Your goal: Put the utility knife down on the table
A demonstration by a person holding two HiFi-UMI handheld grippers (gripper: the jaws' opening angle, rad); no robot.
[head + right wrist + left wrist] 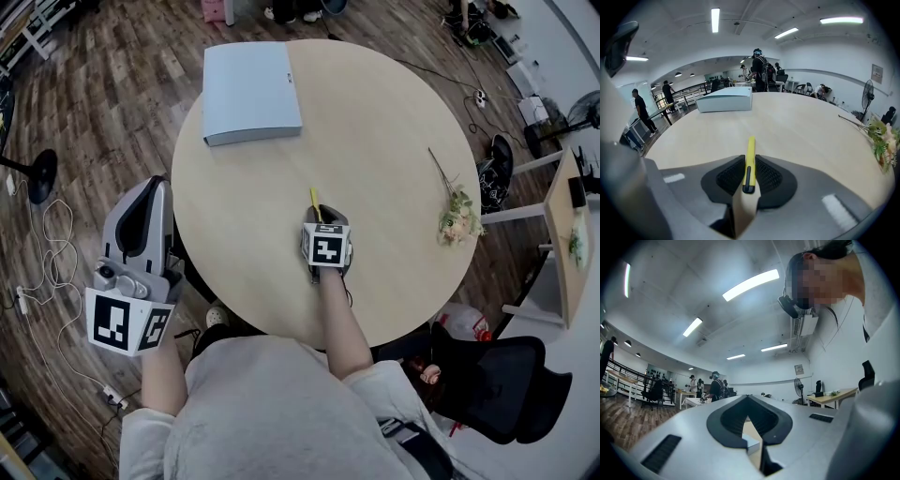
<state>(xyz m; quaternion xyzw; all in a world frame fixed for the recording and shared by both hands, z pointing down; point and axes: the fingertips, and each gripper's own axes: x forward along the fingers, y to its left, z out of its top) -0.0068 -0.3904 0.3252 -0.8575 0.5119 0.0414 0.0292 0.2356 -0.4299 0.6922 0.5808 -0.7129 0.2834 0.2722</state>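
- Lower left of the head view: your left gripper (148, 189) hangs off the table's edge, over the wooden floor. In its own view the jaws are pressed together at the tips with nothing between them. It is the farther of the two tools from the task's thing and has no evident part in the coming move.
- Centre of the head view: your right gripper (319, 223) is over the round table (394, 131), on its near half. In the right gripper view the jaws are pinched on the yellow utility knife (750, 150), with both ribbed pads against its sides.
- The knife: its dark rear end sits between the pads, and its yellow body runs straight forward out of the jaws. The long axis lies in line with the gripper and points away from you, toward the top of the head view. It looks roughly level and low over the tabletop. The frames do not settle whether it touches the wood.
- The relation that governs the move: the table lies directly beneath the knife, with bare wood under it and ahead of it. The likely step is to lower the knife until its length rests flat, then spread the jaws.
- Farther off: a pale blue-grey box (251, 91) sits at the table's upper left edge, and a dried flower sprig (457, 214) lies at the right. Both are well apart from the knife.
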